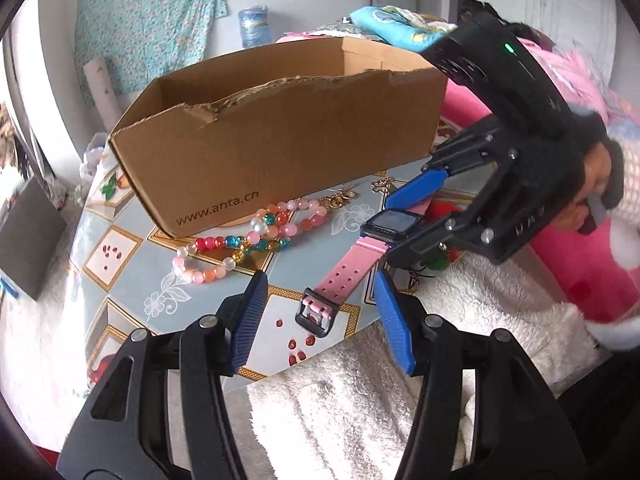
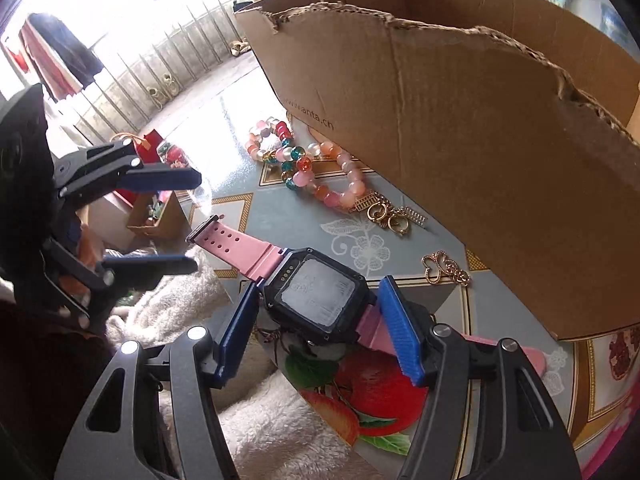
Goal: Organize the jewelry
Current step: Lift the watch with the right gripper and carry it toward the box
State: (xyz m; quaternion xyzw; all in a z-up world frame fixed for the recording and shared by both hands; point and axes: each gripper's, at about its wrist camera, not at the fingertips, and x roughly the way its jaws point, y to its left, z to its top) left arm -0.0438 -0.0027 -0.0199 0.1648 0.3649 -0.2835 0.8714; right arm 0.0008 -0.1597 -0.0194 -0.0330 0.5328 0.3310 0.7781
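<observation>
A pink-strapped watch with a black square face [image 1: 394,222] [image 2: 318,300] lies near the table's edge. My right gripper [image 2: 318,314] has its blue fingers against the two sides of the watch body; in the left wrist view it [image 1: 390,236] comes in from the right. My left gripper [image 1: 318,312] is open and empty, just above the strap's black buckle [image 1: 316,316]; it shows in the right wrist view [image 2: 196,222] beside the strap end. Bead bracelets [image 1: 256,236] [image 2: 308,168] and gold pieces [image 2: 392,214] lie in front of an open cardboard box [image 1: 280,136] [image 2: 480,140].
The table has a patterned blue cloth [image 1: 132,280] [image 2: 400,248]. A white fluffy blanket [image 1: 360,408] lies below the table's edge. Another gold charm [image 2: 444,268] lies near the box. A person [image 1: 600,184] in pink sits at the right.
</observation>
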